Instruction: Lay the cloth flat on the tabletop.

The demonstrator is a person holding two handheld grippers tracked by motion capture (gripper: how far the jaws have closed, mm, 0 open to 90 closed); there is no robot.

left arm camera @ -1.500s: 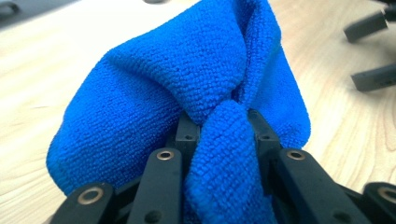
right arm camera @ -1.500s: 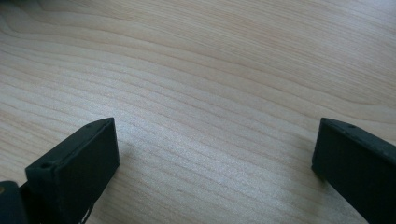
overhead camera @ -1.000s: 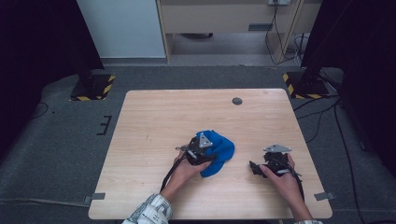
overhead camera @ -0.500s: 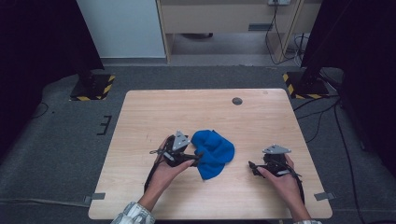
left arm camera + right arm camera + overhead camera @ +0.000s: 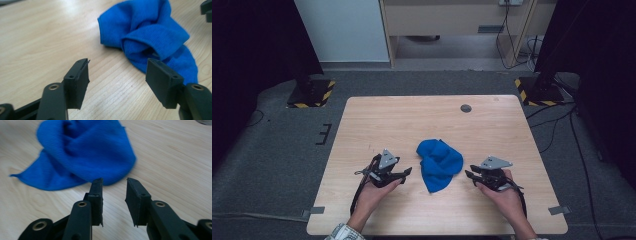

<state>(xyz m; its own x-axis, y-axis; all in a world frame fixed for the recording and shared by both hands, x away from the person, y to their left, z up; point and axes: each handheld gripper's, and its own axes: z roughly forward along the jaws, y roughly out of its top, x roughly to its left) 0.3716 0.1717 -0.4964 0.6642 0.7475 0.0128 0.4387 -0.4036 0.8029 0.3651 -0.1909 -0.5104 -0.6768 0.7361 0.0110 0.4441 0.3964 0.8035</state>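
A crumpled blue cloth (image 5: 439, 162) lies on the wooden table (image 5: 412, 120), a little in front of its middle. My left gripper (image 5: 408, 171) lies low to the cloth's left, pointing at it and apart from it. In the left gripper view its jaws (image 5: 117, 75) stand open around bare wood, with the cloth (image 5: 147, 32) just beyond; they have just been closing. My right gripper (image 5: 468, 174) points at the cloth from the right. Its jaws (image 5: 113, 192) have just been closing to a narrow gap with nothing in it, short of the cloth (image 5: 85, 155).
A round dark grommet (image 5: 466, 108) sits in the table near its far edge. Bare wood surrounds the cloth on all sides. Two stands with yellow-black striped bases (image 5: 312, 92) (image 5: 539, 90) rest on the grey floor beyond the table's far corners.
My left gripper has pulled away leftward from the cloth, which it was against a second ago. The cloth now lies free in a changed heap. The right gripper edged slightly toward the cloth.
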